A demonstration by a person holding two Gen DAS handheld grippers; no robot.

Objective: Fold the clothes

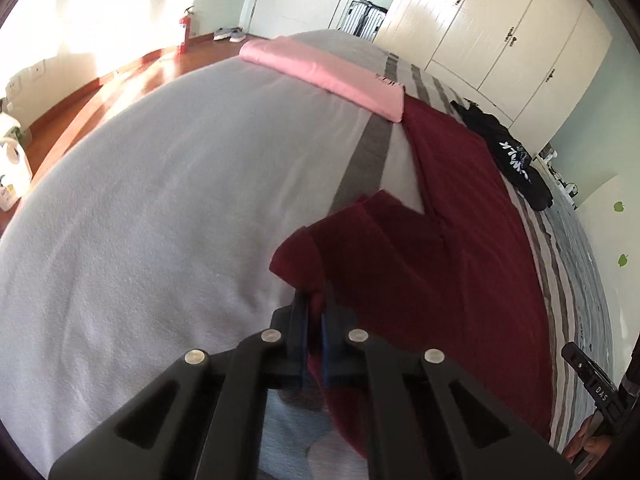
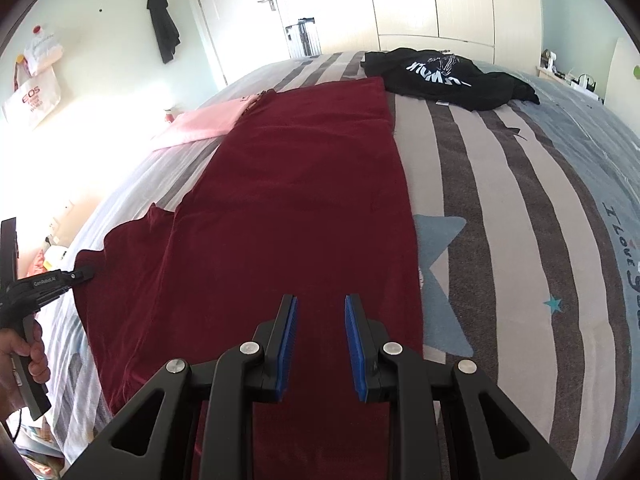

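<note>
A dark red garment (image 2: 304,200) lies spread lengthwise on the bed, its right side folded in and its left sleeve sticking out. My left gripper (image 1: 316,300) is shut on that sleeve's edge (image 1: 320,248) and holds it slightly lifted. The left gripper also shows at the left edge of the right wrist view (image 2: 86,271), touching the sleeve tip. My right gripper (image 2: 321,306) is open and empty, hovering over the near end of the red garment.
A folded pink garment (image 1: 324,72) lies at the far end of the bed. A crumpled black shirt (image 2: 452,76) with white print lies far right. The striped bedspread (image 2: 500,200) covers the bed. Wardrobes and a door stand beyond.
</note>
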